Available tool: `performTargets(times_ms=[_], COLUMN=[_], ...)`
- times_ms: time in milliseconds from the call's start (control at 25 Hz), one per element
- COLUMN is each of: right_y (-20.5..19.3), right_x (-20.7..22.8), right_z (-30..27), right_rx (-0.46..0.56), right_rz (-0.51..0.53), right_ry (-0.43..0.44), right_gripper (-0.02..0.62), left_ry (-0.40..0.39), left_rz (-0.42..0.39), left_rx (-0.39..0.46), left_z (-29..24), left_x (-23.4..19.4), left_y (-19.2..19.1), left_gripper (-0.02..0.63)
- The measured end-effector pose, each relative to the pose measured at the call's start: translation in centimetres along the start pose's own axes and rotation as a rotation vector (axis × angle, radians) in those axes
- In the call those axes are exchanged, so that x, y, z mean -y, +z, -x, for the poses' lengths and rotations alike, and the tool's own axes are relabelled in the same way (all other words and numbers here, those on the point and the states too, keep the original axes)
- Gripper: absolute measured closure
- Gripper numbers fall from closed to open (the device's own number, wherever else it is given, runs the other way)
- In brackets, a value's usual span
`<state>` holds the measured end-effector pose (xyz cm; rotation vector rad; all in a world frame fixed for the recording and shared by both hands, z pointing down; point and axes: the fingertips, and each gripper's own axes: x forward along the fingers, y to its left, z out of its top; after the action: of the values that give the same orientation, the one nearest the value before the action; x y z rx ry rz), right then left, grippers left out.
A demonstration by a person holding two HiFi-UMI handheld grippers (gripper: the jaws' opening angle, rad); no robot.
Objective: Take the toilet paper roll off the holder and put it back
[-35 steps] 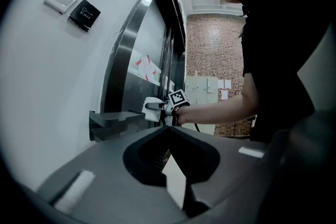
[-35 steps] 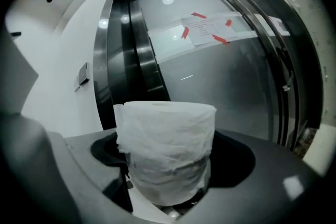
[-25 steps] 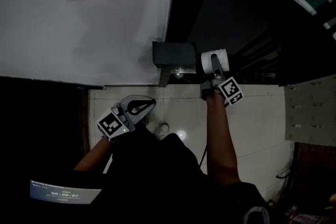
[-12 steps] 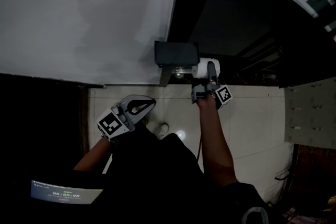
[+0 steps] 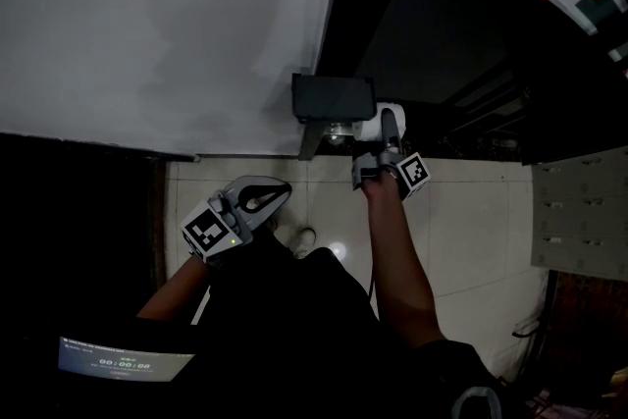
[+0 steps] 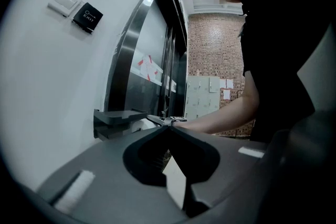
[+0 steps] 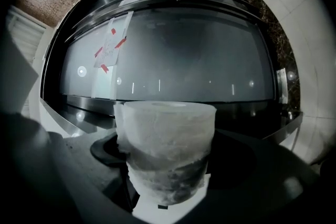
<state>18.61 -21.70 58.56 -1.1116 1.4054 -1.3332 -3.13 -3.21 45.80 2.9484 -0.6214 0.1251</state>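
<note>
Your right claw [image 5: 389,134] is clenched on the toilet paper roll [image 7: 165,149], gripping its sides, core hole crosswise to the jaws. The roll lies just right of the dark wall holder [image 5: 334,99]. Your left claw [image 5: 263,201], shut and empty, hangs well apart, nearer you.

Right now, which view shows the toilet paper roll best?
Right gripper view: the toilet paper roll fills its centre. Head view shows it small beside the holder; left gripper view barely glimpses it.
</note>
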Motion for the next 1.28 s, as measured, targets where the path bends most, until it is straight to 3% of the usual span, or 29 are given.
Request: performTargets(times_ms=[360,560,920,1280], right_y=[-2.5,-3.9,-7.6,-10.7], right_x=[-0.6,-0.1,0.3,-0.3], right_z=[-0.8,-0.8,-1.8,-2.3], right_rx=[-0.026,-0.036,-0.094,-0.086], right_rz=[-0.009,0.008,0.002,0.006], right_ry=[-0.004,-0.031,-0.021,0.002], right_gripper=[0.147,0.147,0.147,0.147], left_ry=[0.009,0.021,0.032,0.047], left_rz=[-0.019,0.009,0.009,0.018], left_rx=[0.013,0.007,0.006,0.003], left_z=[0.6,0.8,0.9,1.3], left_x=[-0.2,-0.2,-0.5,-1.0], left_y=[-0.5,-0.2,-0.2,-0.1], left_gripper=[0.604,0.604,0.604,0.604])
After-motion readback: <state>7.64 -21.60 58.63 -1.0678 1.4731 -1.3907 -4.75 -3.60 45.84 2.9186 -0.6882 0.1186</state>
